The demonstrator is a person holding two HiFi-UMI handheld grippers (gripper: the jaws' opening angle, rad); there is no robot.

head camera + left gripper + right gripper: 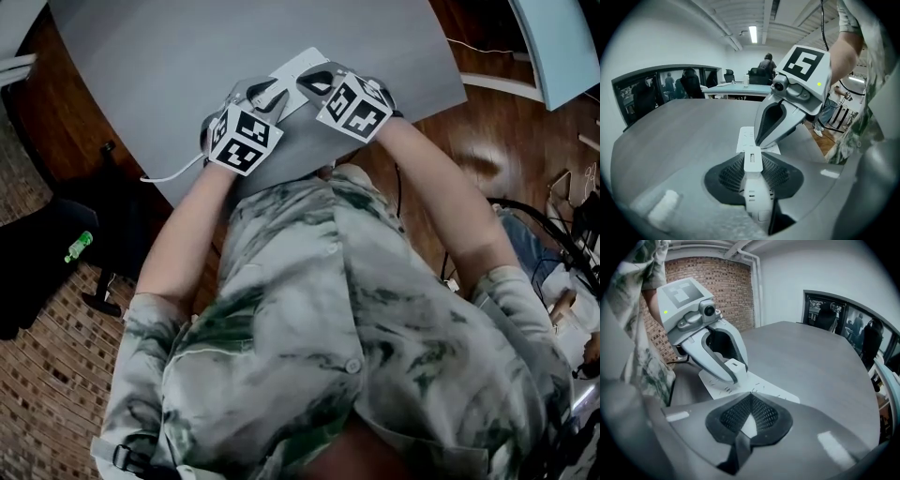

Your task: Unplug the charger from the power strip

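A white power strip point(302, 64) lies on the grey table point(169, 66), near its front edge. A small white charger point(753, 161) stands plugged into it. My left gripper point(752, 157) straddles the charger, and its dark mesh pads point(729, 173) lie against both of its sides. The right gripper view shows the same: the left gripper point(727, 365) is down over the charger point(733, 365). My right gripper point(751, 395) is shut, tips together with nothing between them, and rests on the power strip point(768, 391) just beside the charger. It shows as a closed finger in the left gripper view point(769, 123).
The strip's white cable point(173, 172) runs off the table's front edge to the left. A black chair point(42, 253) with a green bottle point(79, 246) stands on the floor at the left. The bare tabletop point(811, 357) stretches beyond the strip. More desks and people point(766, 63) are far behind.
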